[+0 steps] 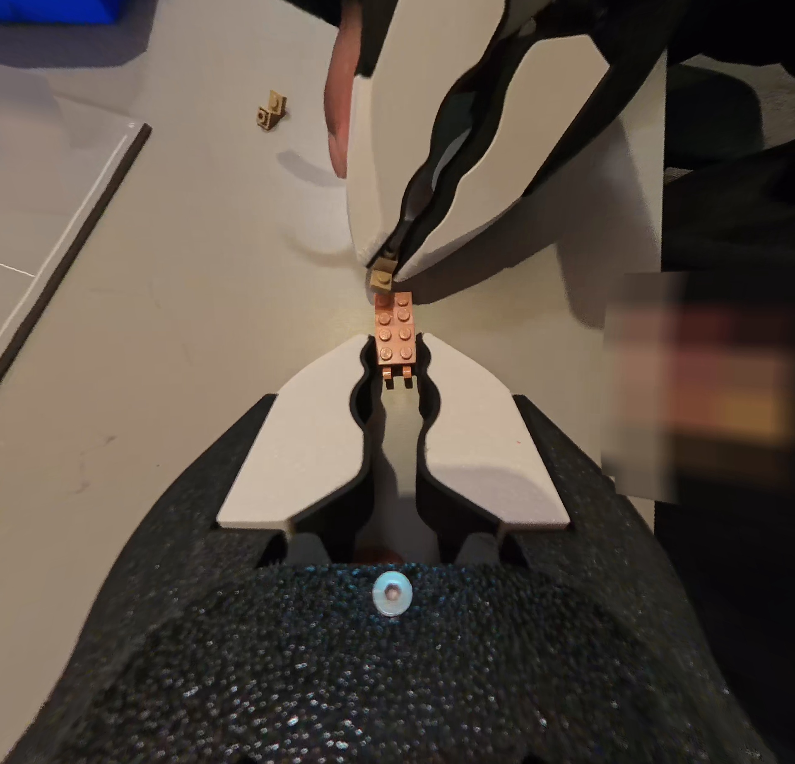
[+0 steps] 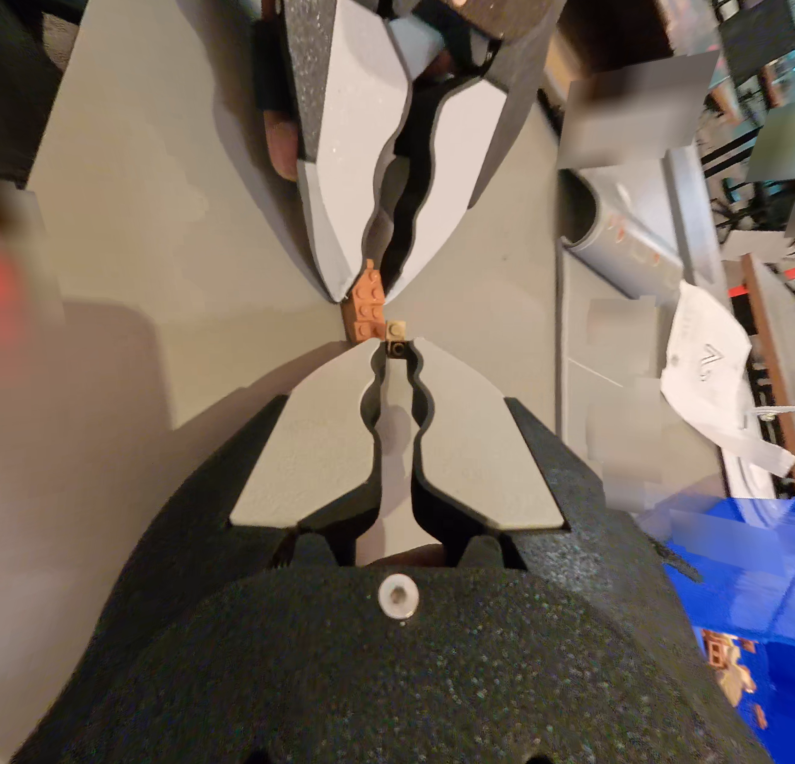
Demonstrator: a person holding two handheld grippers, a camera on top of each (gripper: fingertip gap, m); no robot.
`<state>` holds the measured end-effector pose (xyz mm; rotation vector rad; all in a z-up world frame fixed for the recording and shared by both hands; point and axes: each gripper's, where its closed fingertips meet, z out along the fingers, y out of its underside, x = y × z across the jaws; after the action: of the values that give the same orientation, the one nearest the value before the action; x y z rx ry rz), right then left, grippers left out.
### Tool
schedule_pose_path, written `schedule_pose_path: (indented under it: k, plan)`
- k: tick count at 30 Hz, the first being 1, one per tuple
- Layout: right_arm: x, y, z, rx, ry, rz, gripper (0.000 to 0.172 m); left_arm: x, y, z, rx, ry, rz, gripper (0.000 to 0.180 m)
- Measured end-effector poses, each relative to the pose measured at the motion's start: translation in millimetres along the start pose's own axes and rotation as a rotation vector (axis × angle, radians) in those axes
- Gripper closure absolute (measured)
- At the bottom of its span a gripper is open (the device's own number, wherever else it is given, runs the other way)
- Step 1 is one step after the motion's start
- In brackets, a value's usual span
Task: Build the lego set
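Holding: my left fingers [image 1: 394,347] pinched the orange studded plate [image 1: 395,334] near its clip end; my right fingers [image 2: 396,347] were narrow on a small tan bracket [image 2: 395,329].
Place: the bracket sat just beyond my right fingertips, touching the plate's far corner.
Doing it well: I judged square stud alignment and a steady left grip mattered.
Surroundings: pale bench [image 1: 193,313], a spare tan piece [image 1: 272,115], a blue box [image 2: 731,592].

We see a glossy plastic orange brick [image 1: 395,334], a matt tan brick [image 1: 381,279], a smooth matt table [image 1: 193,313], and rough, speckled black gripper bodies [image 1: 387,678].
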<state>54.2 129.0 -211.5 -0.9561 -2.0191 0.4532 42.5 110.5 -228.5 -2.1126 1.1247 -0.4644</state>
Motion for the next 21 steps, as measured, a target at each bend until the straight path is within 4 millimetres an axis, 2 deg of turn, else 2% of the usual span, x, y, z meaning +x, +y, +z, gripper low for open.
schedule_pose_path:
  k: [8, 21]
  plan:
    - [-12, 3, -1, -0.052, -0.164, 0.027, 0.163, 5, -2, 0, 0.014, 0.013, 0.068, 0.164]
    - [-15, 2, -3, -0.091, -0.209, -0.011, 0.163, 10, -5, 0, 0.028, 0.012, 0.127, 0.164]
